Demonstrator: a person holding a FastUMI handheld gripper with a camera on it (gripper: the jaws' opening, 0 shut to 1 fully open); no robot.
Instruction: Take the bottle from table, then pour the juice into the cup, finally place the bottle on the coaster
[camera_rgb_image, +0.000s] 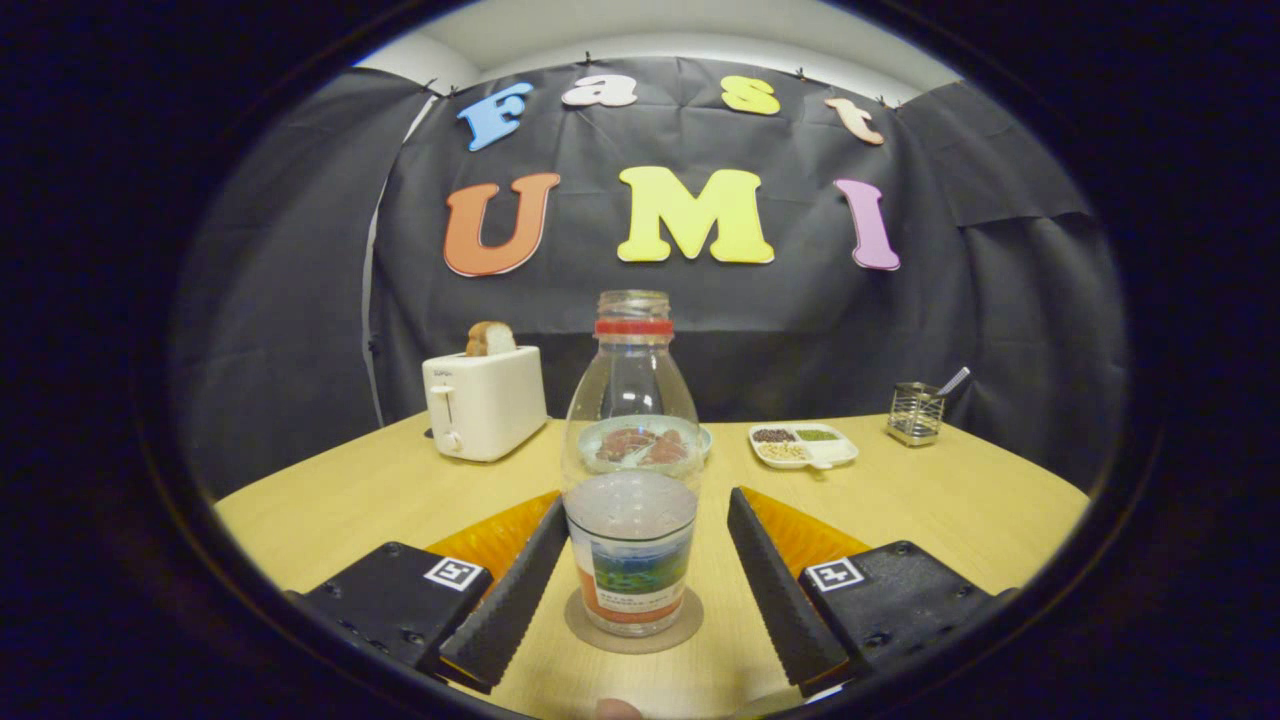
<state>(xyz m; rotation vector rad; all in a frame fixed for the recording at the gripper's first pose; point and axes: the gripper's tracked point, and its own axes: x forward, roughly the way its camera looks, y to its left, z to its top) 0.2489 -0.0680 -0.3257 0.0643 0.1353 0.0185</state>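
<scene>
The bottle stands upright on the coaster, squarely between the fingers of the gripper, and neither finger touches it. The jaws are spread wide, a clear gap showing on each side of the bottle. No cap on top, just the red ring round the neck, and the clear body carries a label low down. The coaster is a round disc on the wooden table, its rim peeking out under the bottle's base. Beyond the bottle, seen through its glassy body, sits a bowl with reddish pieces in it. Far left, a white toaster with a slice of bread poking up. Far right, a divided tray of grains, and further right a wire holder with a utensil handle leaning out.
</scene>
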